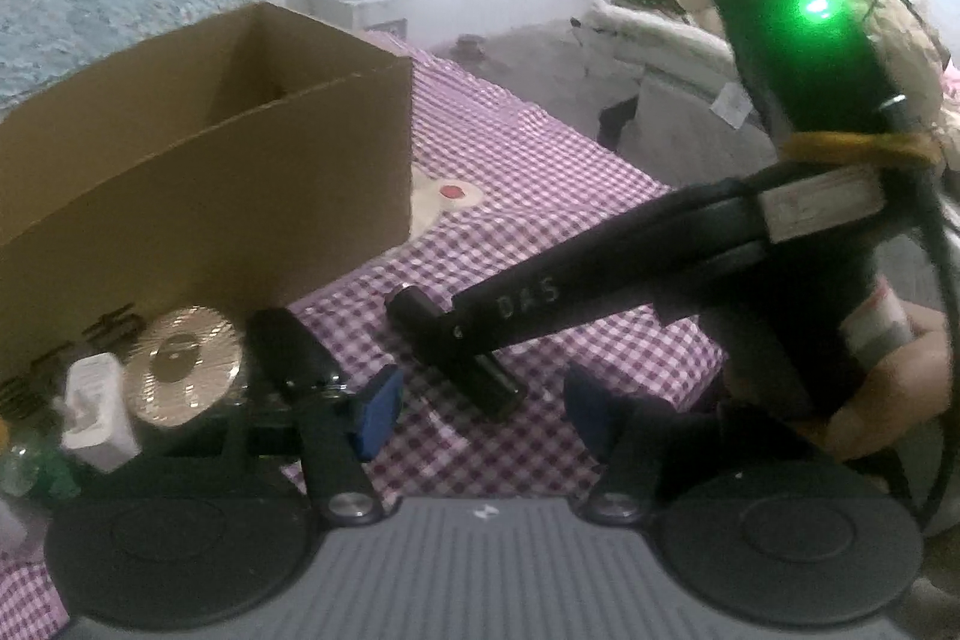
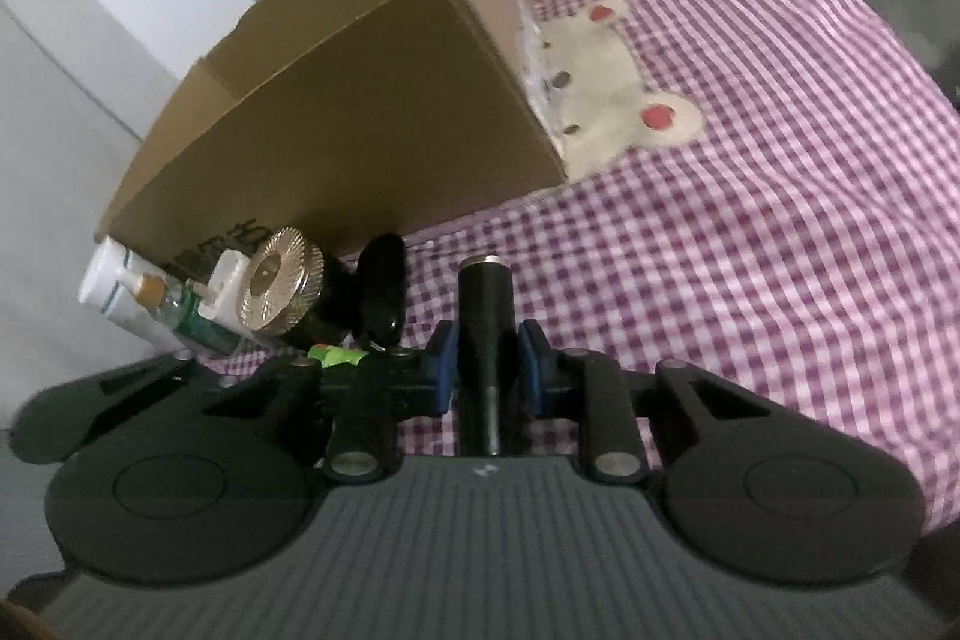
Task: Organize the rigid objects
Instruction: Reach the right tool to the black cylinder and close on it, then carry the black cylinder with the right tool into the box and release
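Item: black torch (image 2: 486, 322) lay on checked cloth (image 2: 750, 280) nr cardboard box (image 2: 360, 118), R gripper (image 2: 485, 370) clamped on it, L gripper (image 1: 480, 400) part-open w/ nothing btwn; pick step, next prob. lift into box

A bed (image 2: 750, 232) in purple gingham carries an open cardboard box (image 2: 360, 118), with a gold ribbed disc (image 2: 279, 280), white tube (image 2: 111, 289) and small bottle (image 2: 180, 310) beside it.

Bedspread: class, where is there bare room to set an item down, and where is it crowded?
Free: the checked bedspread right of the box, around the bear patch. Crowded: the box's near left corner, where the gold disc, tube and bottle cluster.
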`<state>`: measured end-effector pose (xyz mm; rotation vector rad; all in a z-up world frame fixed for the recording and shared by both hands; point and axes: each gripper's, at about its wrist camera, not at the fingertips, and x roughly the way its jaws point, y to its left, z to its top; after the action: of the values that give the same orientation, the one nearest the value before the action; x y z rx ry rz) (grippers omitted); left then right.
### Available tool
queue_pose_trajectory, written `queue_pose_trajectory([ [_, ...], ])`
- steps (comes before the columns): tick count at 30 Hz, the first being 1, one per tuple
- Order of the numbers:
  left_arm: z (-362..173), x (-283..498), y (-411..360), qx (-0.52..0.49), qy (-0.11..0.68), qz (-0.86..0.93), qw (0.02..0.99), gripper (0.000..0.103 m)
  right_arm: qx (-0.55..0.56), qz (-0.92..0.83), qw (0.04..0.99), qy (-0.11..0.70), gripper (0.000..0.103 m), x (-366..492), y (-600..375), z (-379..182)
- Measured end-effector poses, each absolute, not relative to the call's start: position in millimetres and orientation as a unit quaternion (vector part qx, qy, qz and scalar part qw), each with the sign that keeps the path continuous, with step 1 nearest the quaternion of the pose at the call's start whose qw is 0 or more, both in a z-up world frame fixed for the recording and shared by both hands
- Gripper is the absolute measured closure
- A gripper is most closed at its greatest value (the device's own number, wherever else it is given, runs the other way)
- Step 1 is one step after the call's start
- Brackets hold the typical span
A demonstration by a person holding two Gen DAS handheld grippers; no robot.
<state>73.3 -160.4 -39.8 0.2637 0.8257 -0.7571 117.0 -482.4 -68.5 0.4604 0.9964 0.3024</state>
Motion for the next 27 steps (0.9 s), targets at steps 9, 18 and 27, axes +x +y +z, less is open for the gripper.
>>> queue_pose_trajectory([
  [9,-55.1,89.2,-181.6,0.136,0.445,-0.351,0.813,0.058,0.276,0.153,0.824,0.471,0.082,116.0,-500.2,-76.7],
  [18,-55.7,104.3,-184.6,0.102,0.470,-0.334,0.810,0.062,0.326,0.170,0.803,0.469,0.082,111.9,-517.2,-85.0],
  [27,-30.0,89.0,-169.0,0.086,0.444,-0.325,0.831,0.068,0.330,0.184,0.810,0.449,0.082,97.1,-516.5,-59.3],
])
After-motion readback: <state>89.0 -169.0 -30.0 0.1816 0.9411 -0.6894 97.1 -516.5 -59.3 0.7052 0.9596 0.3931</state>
